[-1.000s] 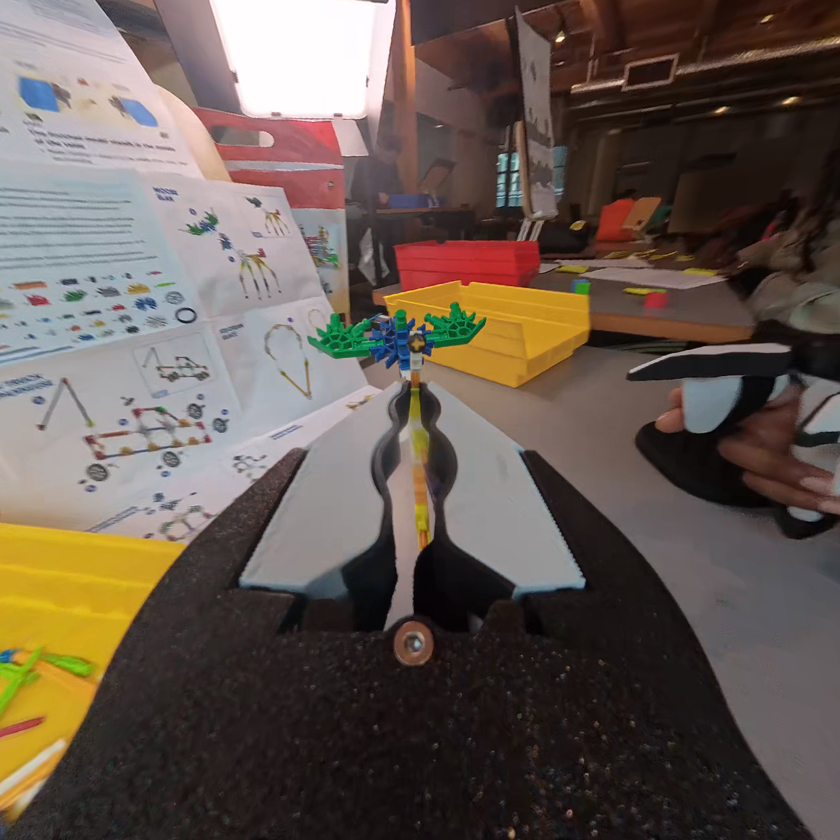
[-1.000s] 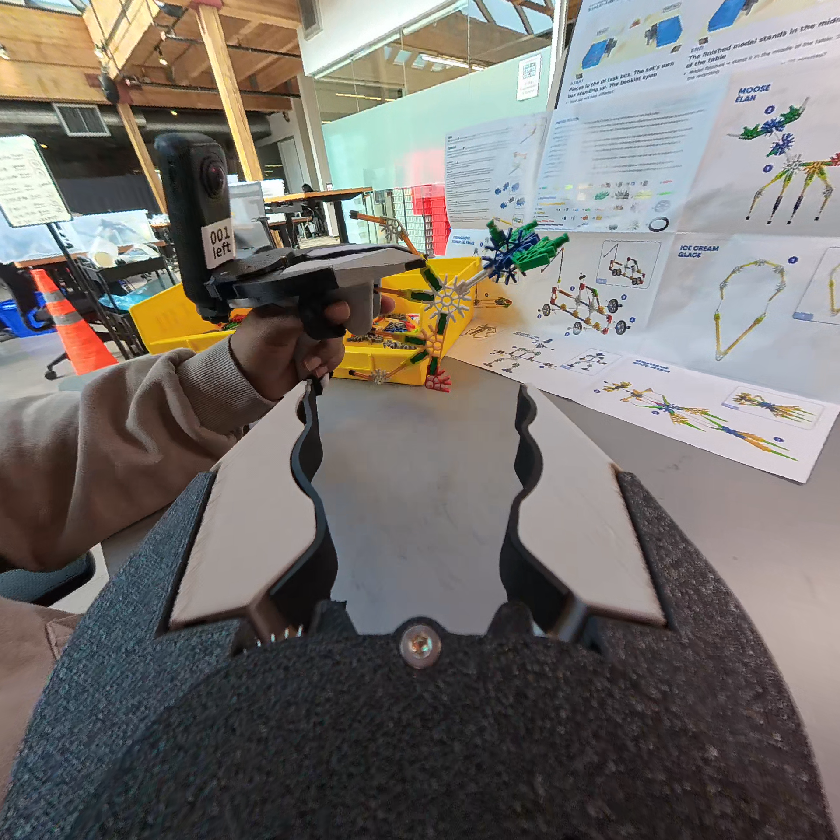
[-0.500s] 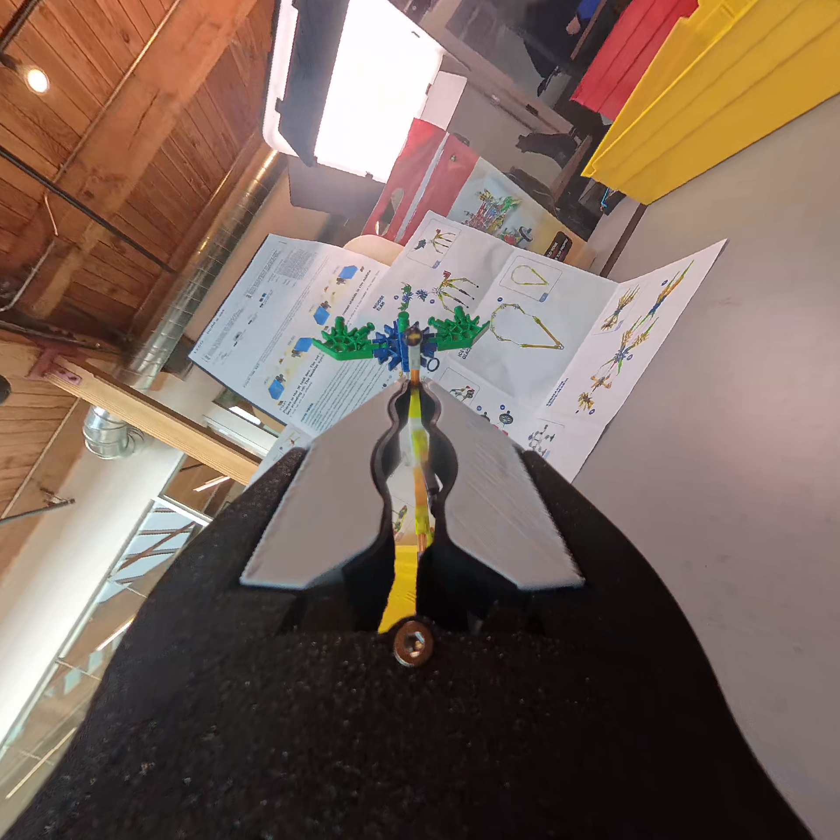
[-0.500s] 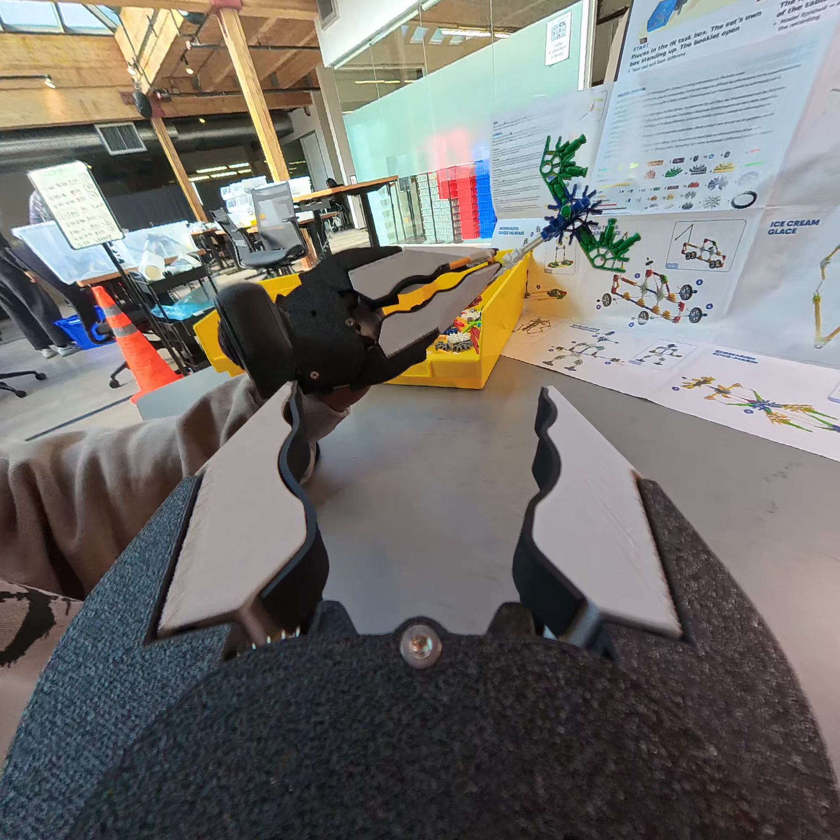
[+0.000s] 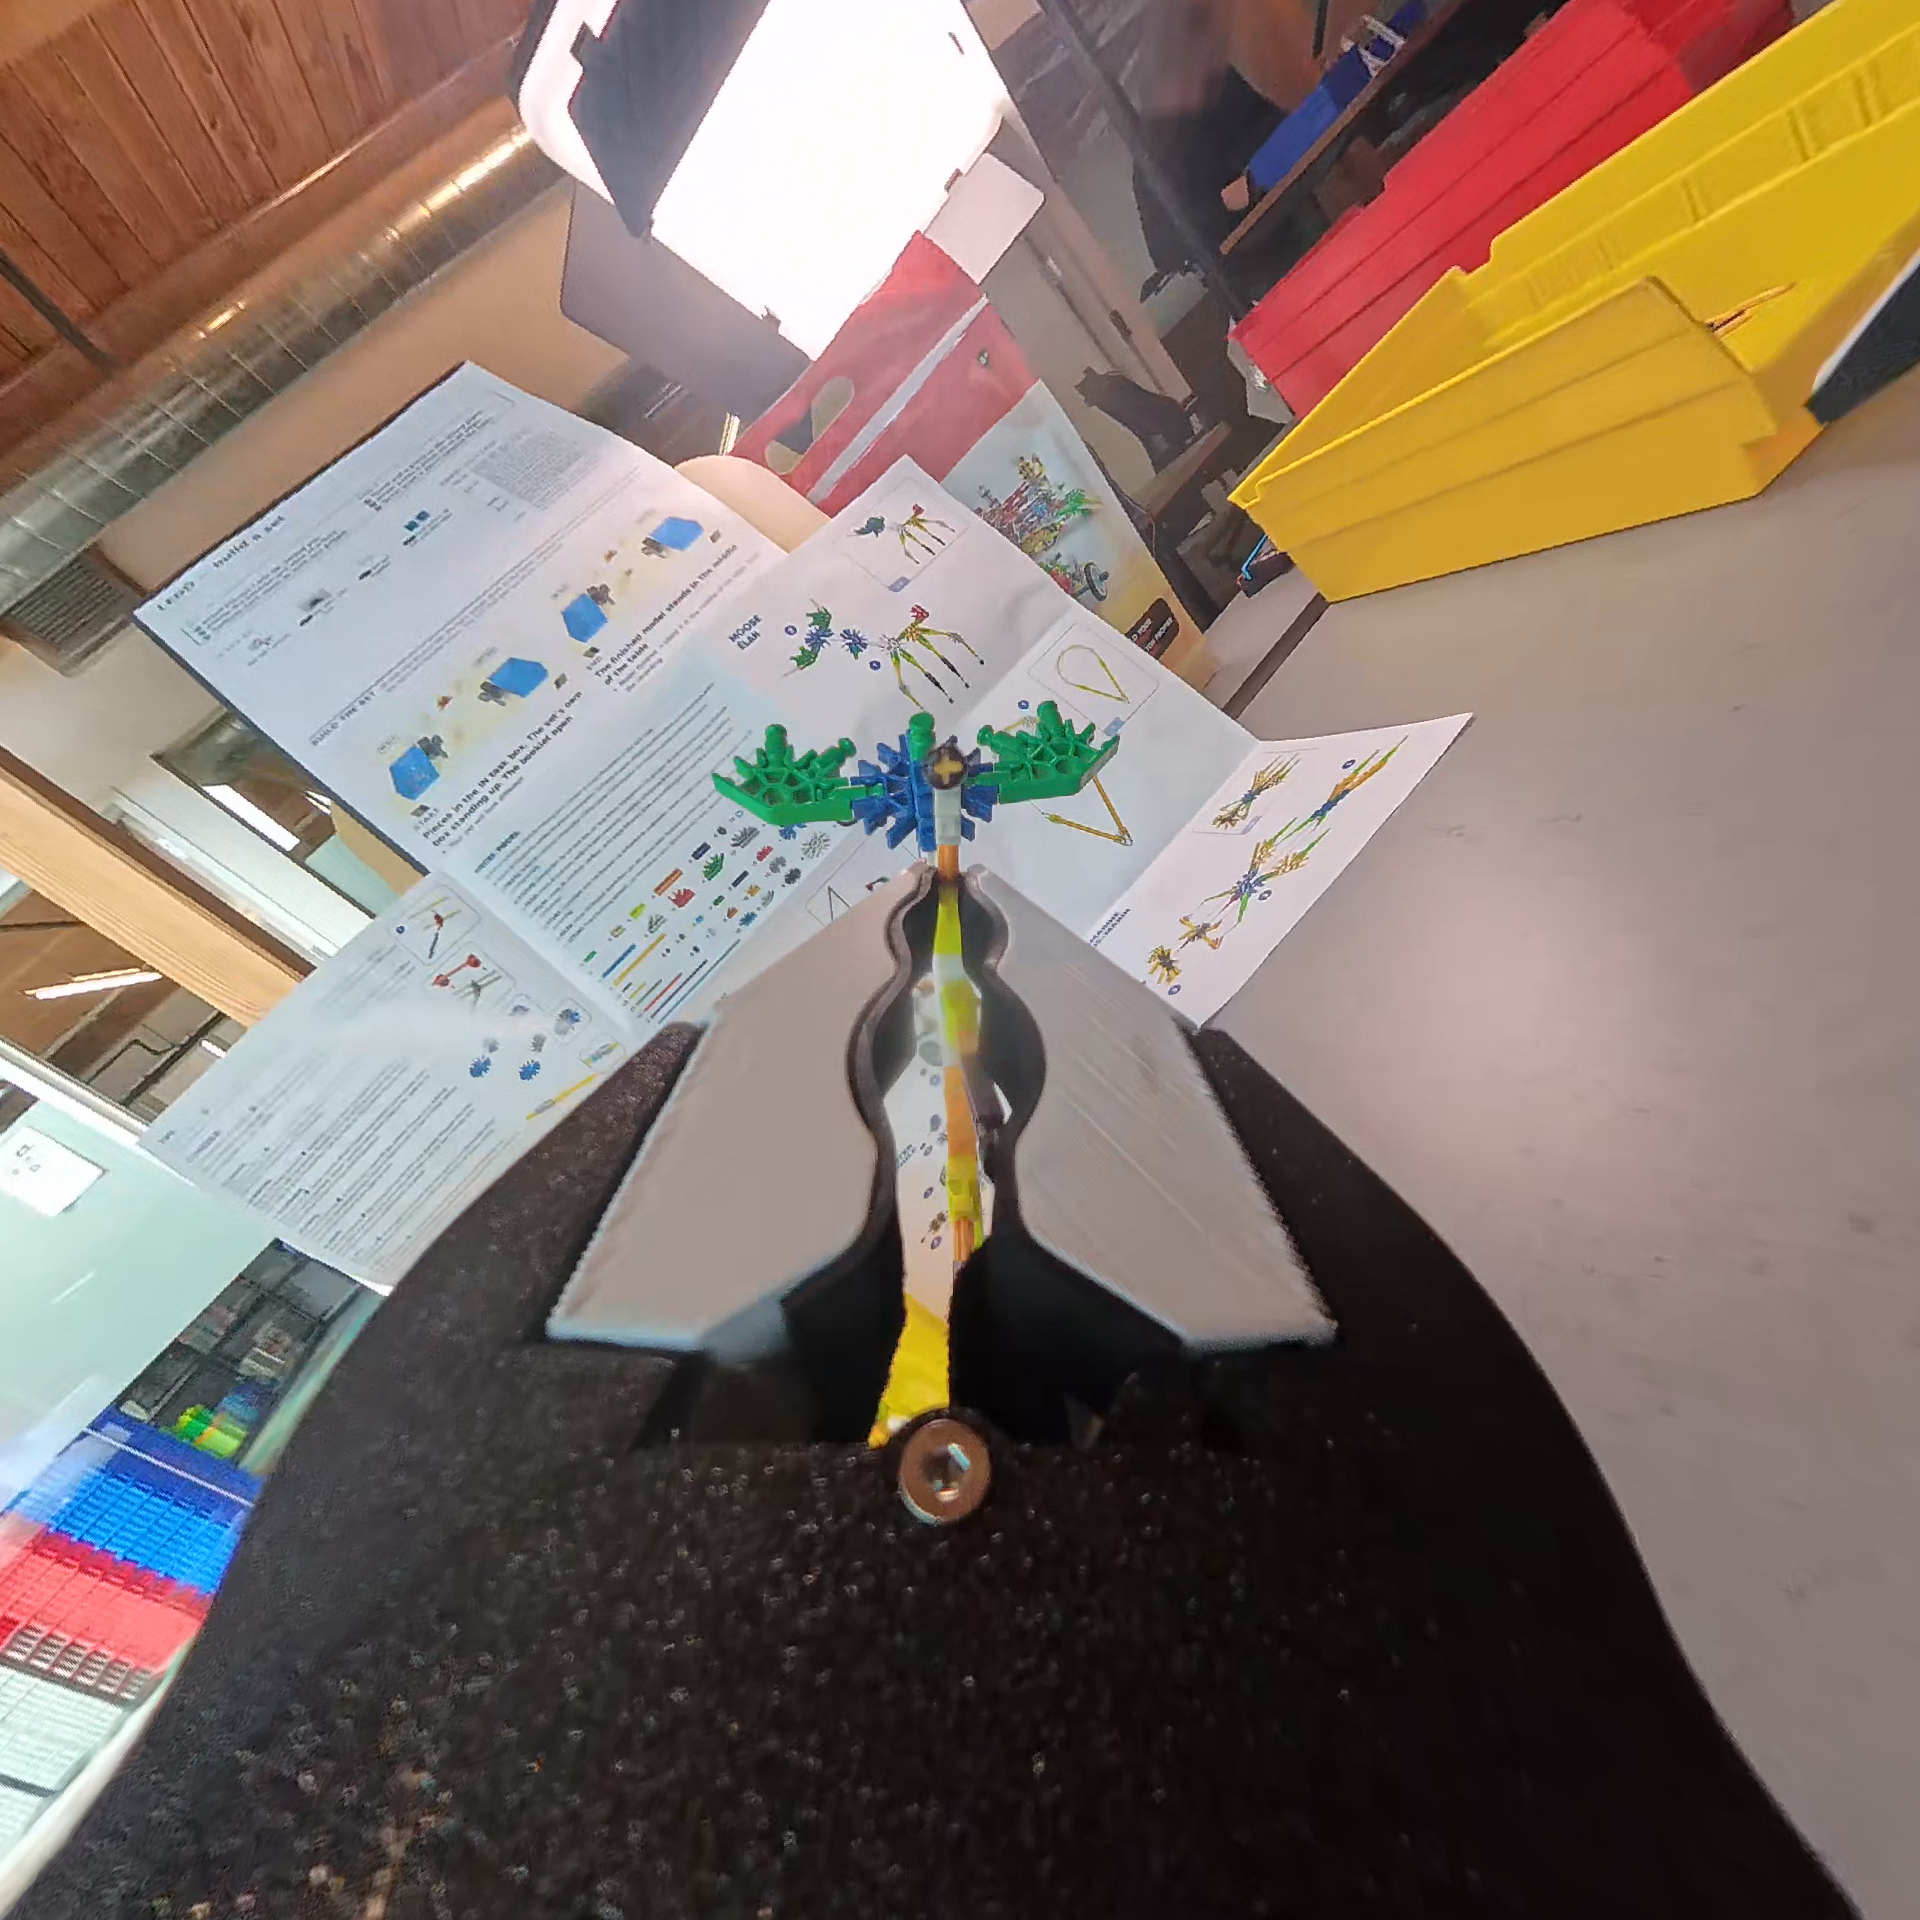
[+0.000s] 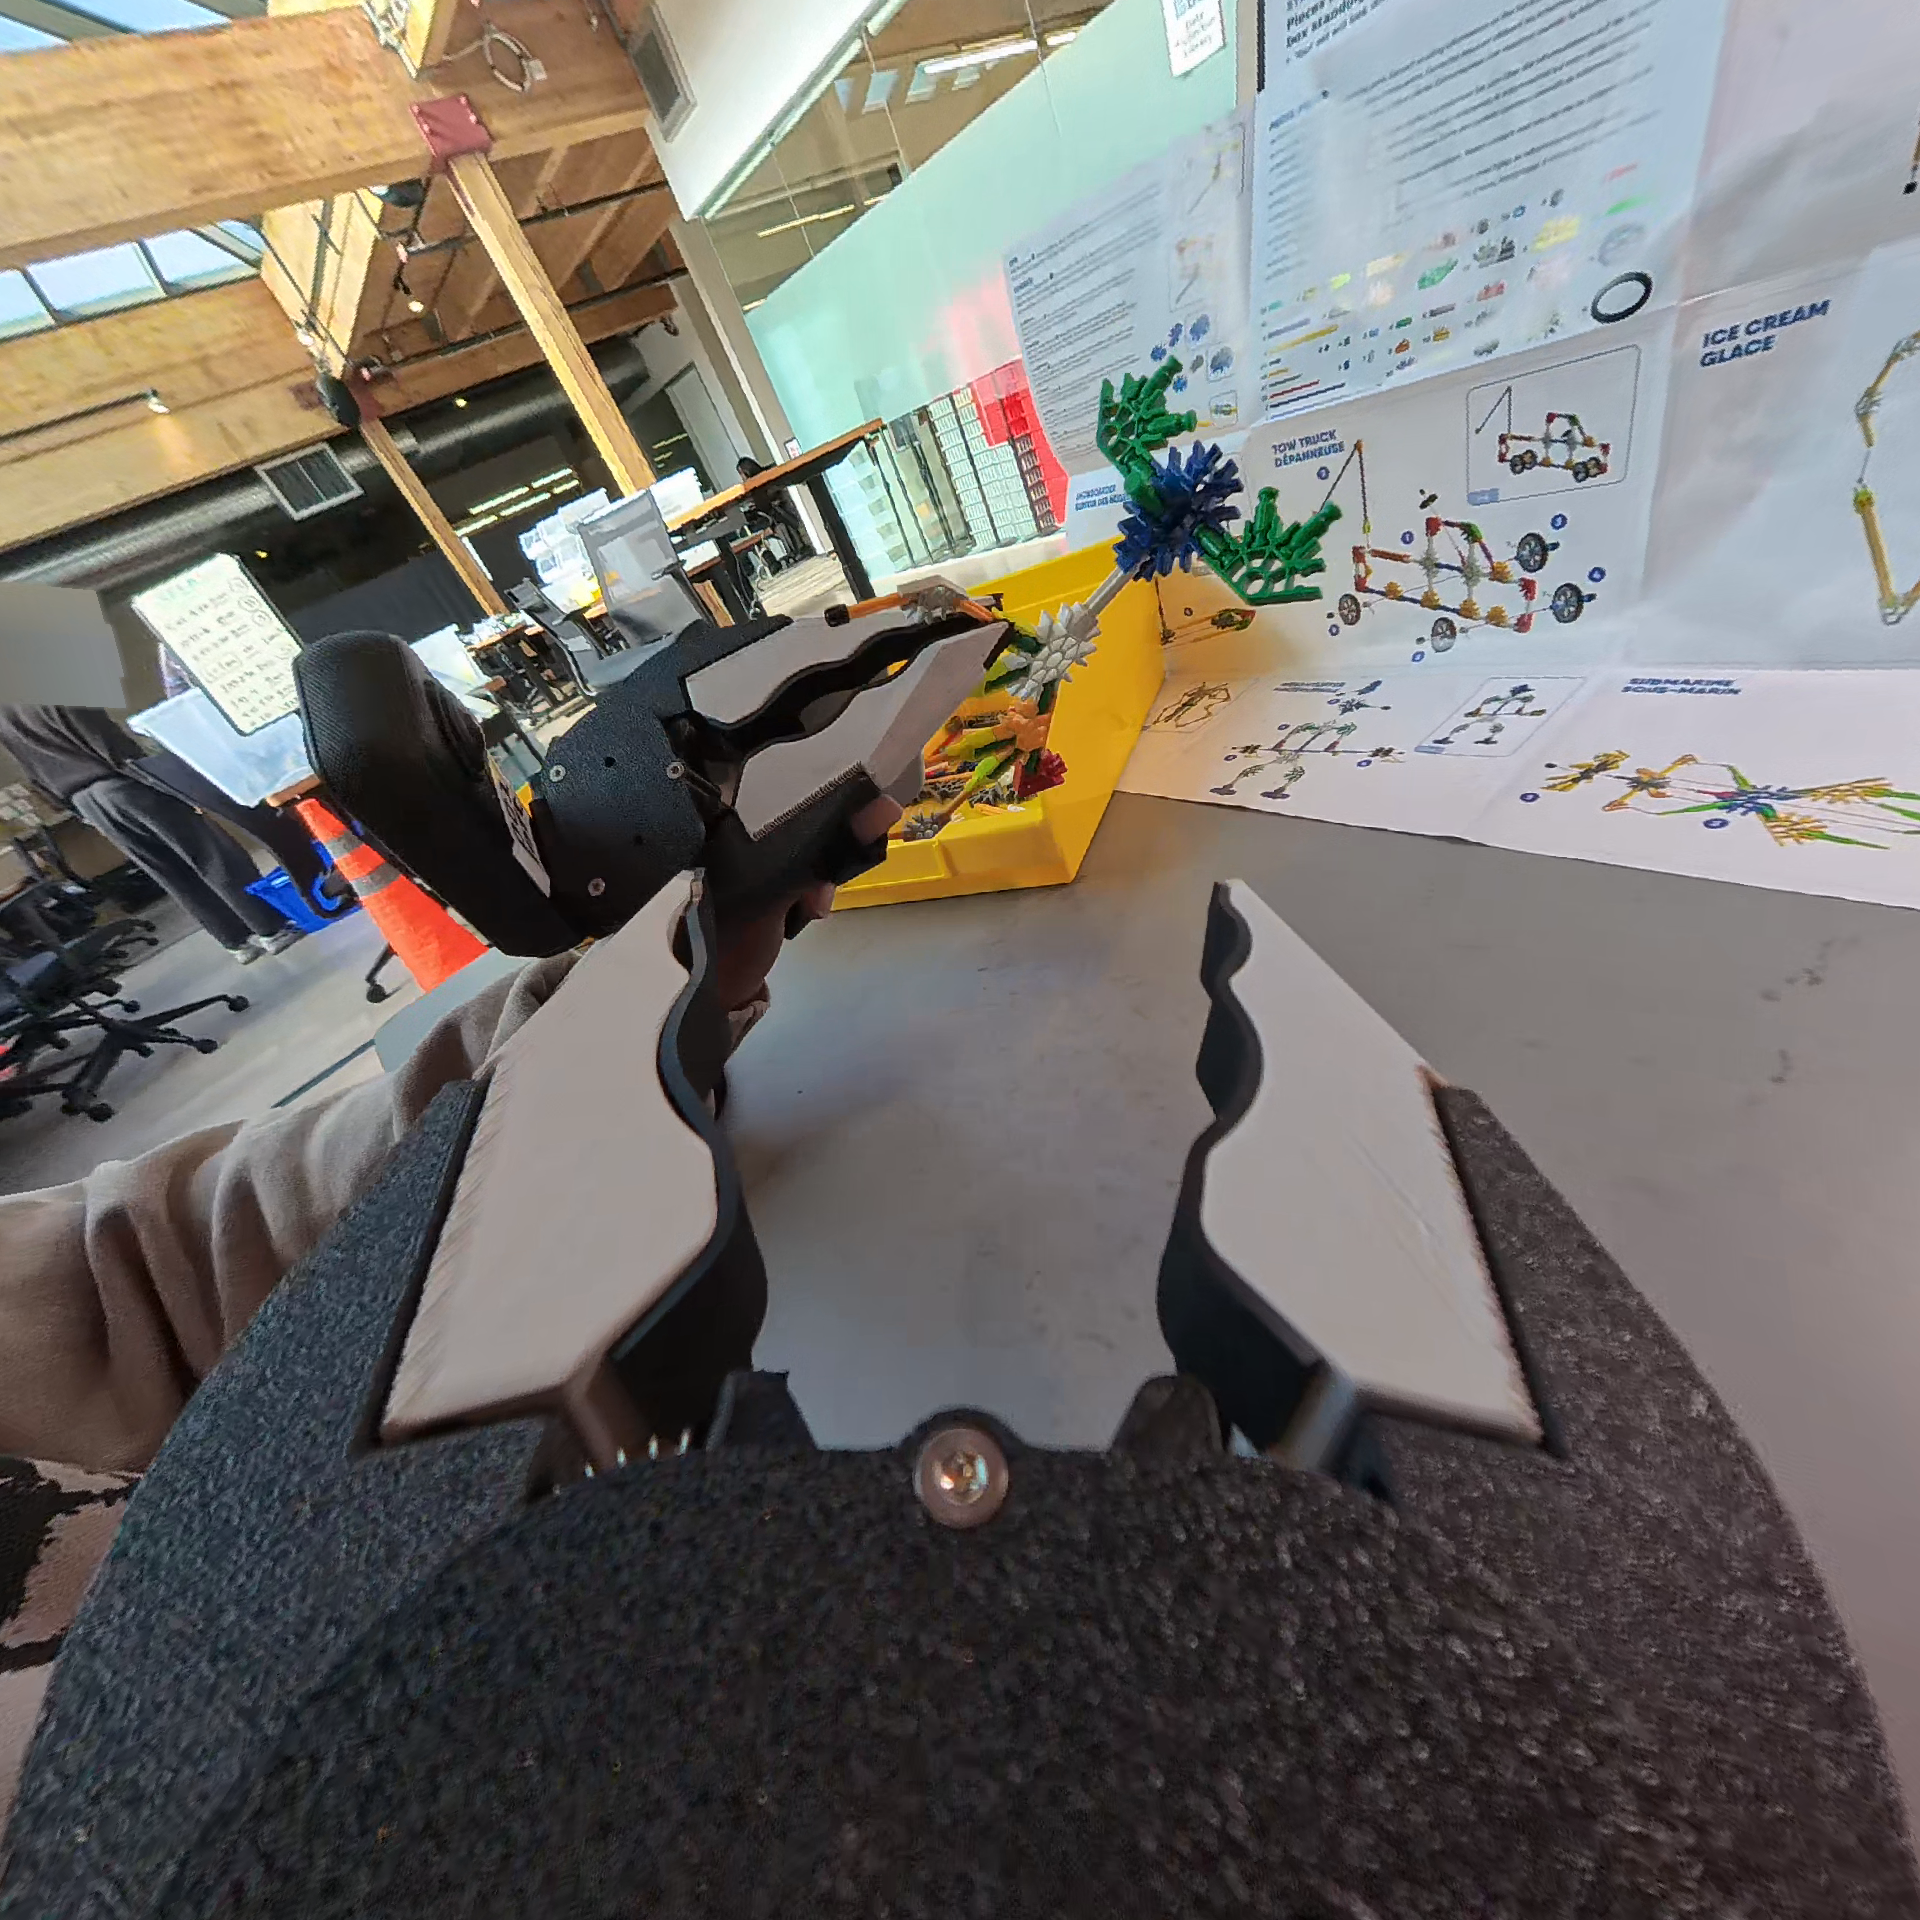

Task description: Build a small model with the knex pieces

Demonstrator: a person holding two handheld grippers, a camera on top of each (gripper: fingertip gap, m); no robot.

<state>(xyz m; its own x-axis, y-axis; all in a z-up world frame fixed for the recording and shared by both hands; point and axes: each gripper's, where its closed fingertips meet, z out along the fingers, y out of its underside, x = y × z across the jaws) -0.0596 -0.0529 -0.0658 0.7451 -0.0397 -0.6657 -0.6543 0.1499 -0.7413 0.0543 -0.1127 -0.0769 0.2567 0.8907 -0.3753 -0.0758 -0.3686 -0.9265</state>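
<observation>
Two grippers in view. Left gripper [image 5: 940,883] was clamped on the rod of a toy model [image 6: 1174,540], whose green and blue head stuck out past the tips. Since a second earlier it had rolled and tipped upward, lifting the model above the table [image 6: 1039,1091], in front of the yellow bin [image 6: 1101,727] and instruction sheet [image 6: 1558,675]. Right gripper [image 6: 956,935] hung wide apart, holding nothing, over the near edge.
</observation>
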